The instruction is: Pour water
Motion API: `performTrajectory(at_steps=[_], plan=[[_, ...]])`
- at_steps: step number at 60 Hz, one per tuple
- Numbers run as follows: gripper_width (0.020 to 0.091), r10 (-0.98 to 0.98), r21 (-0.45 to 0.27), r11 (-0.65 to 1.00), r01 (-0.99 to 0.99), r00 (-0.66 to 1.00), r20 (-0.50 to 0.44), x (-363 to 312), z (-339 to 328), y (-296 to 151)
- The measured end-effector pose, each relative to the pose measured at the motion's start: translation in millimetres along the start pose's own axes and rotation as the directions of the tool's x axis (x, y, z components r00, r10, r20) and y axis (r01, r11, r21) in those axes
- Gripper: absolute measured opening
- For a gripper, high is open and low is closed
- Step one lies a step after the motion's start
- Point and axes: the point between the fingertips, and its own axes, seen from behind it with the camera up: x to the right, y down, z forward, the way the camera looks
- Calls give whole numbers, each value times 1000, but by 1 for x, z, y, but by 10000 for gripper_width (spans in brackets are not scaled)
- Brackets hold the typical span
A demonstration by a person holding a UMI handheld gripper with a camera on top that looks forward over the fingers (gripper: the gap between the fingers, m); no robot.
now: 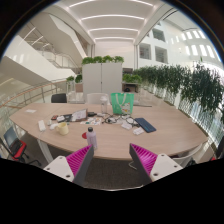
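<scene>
Gripper: one, showing at the bottom centre of the frame, its two fingers spread wide and gripping nothing. Two magenta pads are facing each other across an empty gap. It is hanging back from the surface, which suggests the approach is only starting.

Surface: one, a long oval wooden table lying across the middle of the frame, beyond the fingers.

Bottle: one, small and upright, with what looks like a red cap, standing at the near edge just ahead of the left finger. This is judged the likely water source for the pour; its place at the edge is keeping it within easy reach.

Green container: one, tall and translucent, standing at centre frame on the far side, well apart from the bottle. Whether it is the receiving vessel cannot be told.

Dark flat item: one, lying right of centre; possibly a tablet or notebook.

Small clutter: several pieces gathered at the left of the table, too small to count or name.

Chairs: at least one dark one is standing along the far side.

Cabinets: one white block behind, topped with greenery.

Plants: a row is filling the right of the frame.
</scene>
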Motion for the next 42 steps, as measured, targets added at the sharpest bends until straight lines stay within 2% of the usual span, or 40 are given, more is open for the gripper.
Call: performTrajectory(at_steps=[7,23,33,42], plan=[[817,-8,33,999,10,998,-62,-9,3,-2],[816,-36,47,998,45,981,-188,-22,3,26],[815,18,93,996,-6,991,-129,-50,51,64],[815,60,140,989,-48,995,-84,-77,163,91]])
